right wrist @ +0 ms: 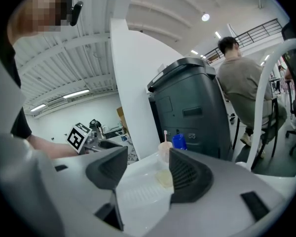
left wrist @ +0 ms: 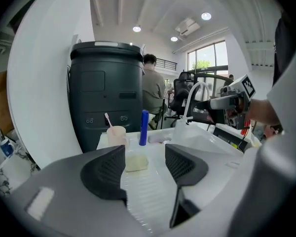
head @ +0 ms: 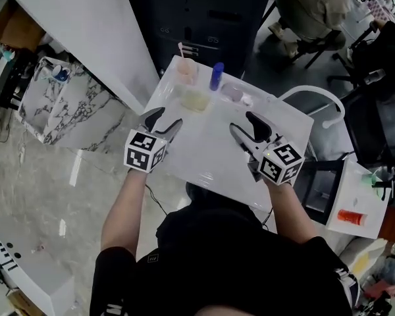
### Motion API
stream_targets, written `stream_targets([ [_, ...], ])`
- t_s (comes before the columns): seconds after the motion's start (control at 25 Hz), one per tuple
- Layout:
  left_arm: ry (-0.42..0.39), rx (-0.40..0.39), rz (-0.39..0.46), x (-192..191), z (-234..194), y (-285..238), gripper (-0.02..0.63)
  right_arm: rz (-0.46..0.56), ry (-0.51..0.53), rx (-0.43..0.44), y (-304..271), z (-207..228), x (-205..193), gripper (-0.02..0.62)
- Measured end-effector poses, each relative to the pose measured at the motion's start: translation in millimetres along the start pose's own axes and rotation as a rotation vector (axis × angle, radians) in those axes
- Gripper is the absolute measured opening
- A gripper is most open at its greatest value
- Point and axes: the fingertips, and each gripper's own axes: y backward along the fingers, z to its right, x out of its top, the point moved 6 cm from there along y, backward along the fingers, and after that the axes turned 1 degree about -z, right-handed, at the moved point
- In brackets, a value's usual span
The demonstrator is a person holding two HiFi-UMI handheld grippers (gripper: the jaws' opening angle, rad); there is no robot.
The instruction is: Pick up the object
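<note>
**On the white counter: both tools released, block untouched**

Nearest the person, over the near half of the white counter [head: 210,157], the two tools hover side by side and well apart. The left tool [head: 166,120] sits at the left with its marker cube toward the person. Its own view shows the left tool [left wrist: 144,154] with jaws spread wide and nothing between them but bare counter [left wrist: 148,196]. The right tool [head: 242,124] is at the right, and its own view likewise shows the right tool [right wrist: 148,157] released, with jaws apart and empty.

Just beyond the left tool's jaws lies the pale yellow block [head: 195,99], flat on the counter and touched by neither tool. From the left gripper view the pale yellow block [left wrist: 136,163] appears in the gap between the jaws, farther off. In the right gripper view the pale yellow block [right wrist: 164,177] sits close by the right-hand jaw.

Farther back, near the counter's far edge, stands a pink cup [head: 186,71] with a thin stick [head: 181,48] upright in it. To its right is a blue tube [head: 216,76], also upright. A small pale lilac thing [head: 232,92] lies right of the tube; what it is cannot be told.

Past the counter stands a dark grey bin [head: 204,18], and far right of it a person [head: 313,5] sits on a chair.
</note>
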Motion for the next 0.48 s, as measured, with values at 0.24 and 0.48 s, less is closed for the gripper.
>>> stream_targets([
  [0.24, -0.106, -0.057, -0.146, -20, 1, -56, 0.261, 0.009, -0.035, -0.035, 6, 23, -8, 0.252],
  [0.48, -0.187, -0.104, -0.266, -41, 3, -106, 0.261, -0.015, -0.074, -0.054, 15, 41, -26, 0.252],
])
